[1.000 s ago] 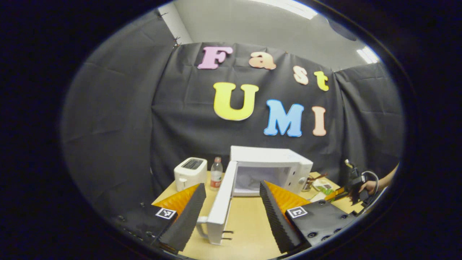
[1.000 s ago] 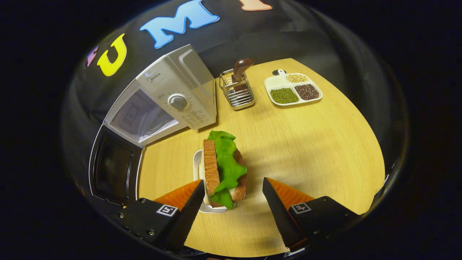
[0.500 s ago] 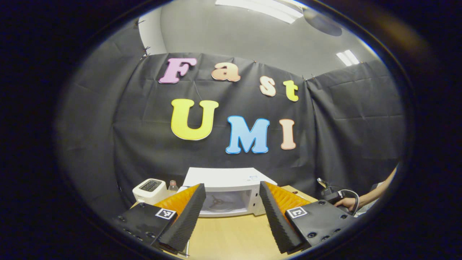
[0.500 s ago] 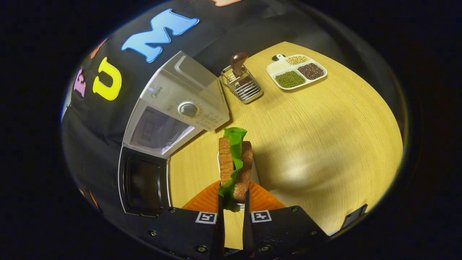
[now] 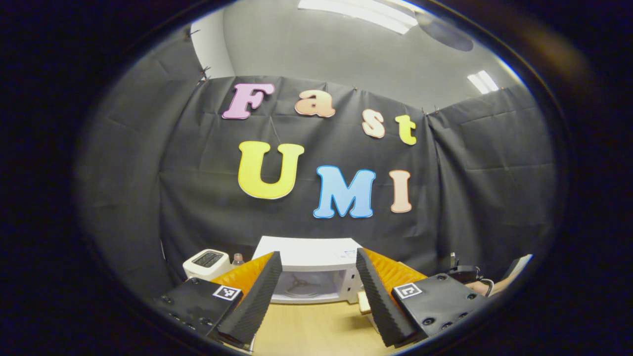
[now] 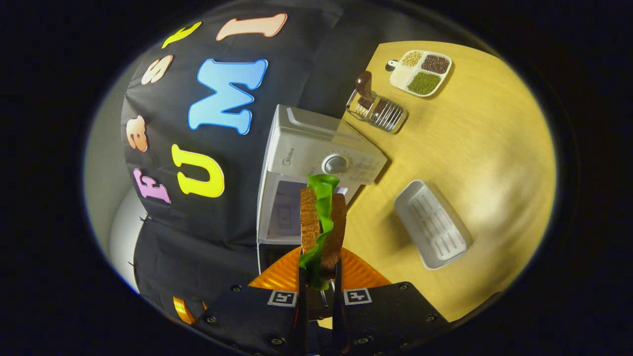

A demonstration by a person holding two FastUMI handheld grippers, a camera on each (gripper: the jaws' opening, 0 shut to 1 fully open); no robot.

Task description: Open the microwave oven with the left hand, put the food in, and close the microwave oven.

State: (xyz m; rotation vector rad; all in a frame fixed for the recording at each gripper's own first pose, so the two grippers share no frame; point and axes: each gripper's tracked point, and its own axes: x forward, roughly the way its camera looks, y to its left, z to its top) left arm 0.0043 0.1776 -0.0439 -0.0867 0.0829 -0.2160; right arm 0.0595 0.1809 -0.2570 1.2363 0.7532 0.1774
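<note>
In the right gripper view my right gripper (image 6: pixel 319 277) is shut on a sandwich (image 6: pixel 321 222) of two bread slices with green lettuce, held upright in the air. Beyond it stands the white microwave (image 6: pixel 316 158) with its cavity (image 6: pixel 284 215) open and facing the sandwich. In the left gripper view my left gripper (image 5: pixel 318 257) is open with nothing between its fingers, hanging in front of the same microwave (image 5: pixel 309 254). Its open cavity with the turntable hub (image 5: pixel 299 286) shows between the fingers. Far right, the other gripper (image 5: pixel 462 273) shows partly.
An empty white tray (image 6: pixel 432 225) lies on the wooden table (image 6: pixel 484 143) right of the microwave. A wire rack with a brown-handled tool (image 6: pixel 376 106) and a divided dish of beans (image 6: pixel 420 71) stand farther back. A white toaster (image 5: pixel 207 261) and a bottle (image 5: pixel 238 258) stand left of the microwave.
My right gripper shut on the sandwich, lifted it off the white tray and swung it toward the microwave's opening. My left gripper drew back from the open door and stays open.
</note>
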